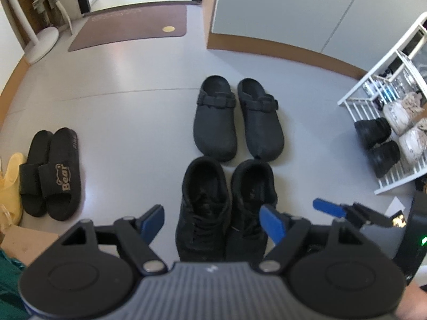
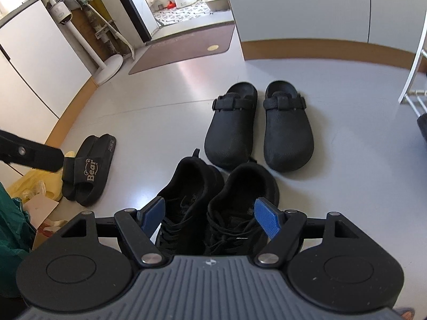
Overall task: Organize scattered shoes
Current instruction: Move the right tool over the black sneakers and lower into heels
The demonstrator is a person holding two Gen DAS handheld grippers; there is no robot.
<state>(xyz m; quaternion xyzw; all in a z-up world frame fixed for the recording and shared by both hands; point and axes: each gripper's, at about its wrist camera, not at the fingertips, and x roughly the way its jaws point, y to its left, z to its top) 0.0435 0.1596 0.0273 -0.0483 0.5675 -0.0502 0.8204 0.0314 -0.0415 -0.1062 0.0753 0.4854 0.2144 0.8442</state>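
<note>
A pair of black lace-up sneakers [image 1: 224,208] stands side by side on the grey floor just in front of me; it also shows in the right wrist view [image 2: 213,200]. Beyond it stands a pair of black clogs [image 1: 237,117], side by side, also in the right wrist view [image 2: 259,125]. A pair of black "Bear" slides [image 1: 50,173] lies to the left, also in the right wrist view [image 2: 88,170]. My left gripper [image 1: 213,222] is open and empty above the sneakers. My right gripper [image 2: 210,217] is open and empty above the sneakers; it also shows in the left wrist view [image 1: 333,208].
A white shoe rack [image 1: 395,122] with white and black shoes stands at the right. A yellow shoe [image 1: 9,184] and a cardboard box [image 1: 24,242] lie at the left. A brown doormat [image 1: 130,26] and a fan base [image 1: 42,40] are farther back.
</note>
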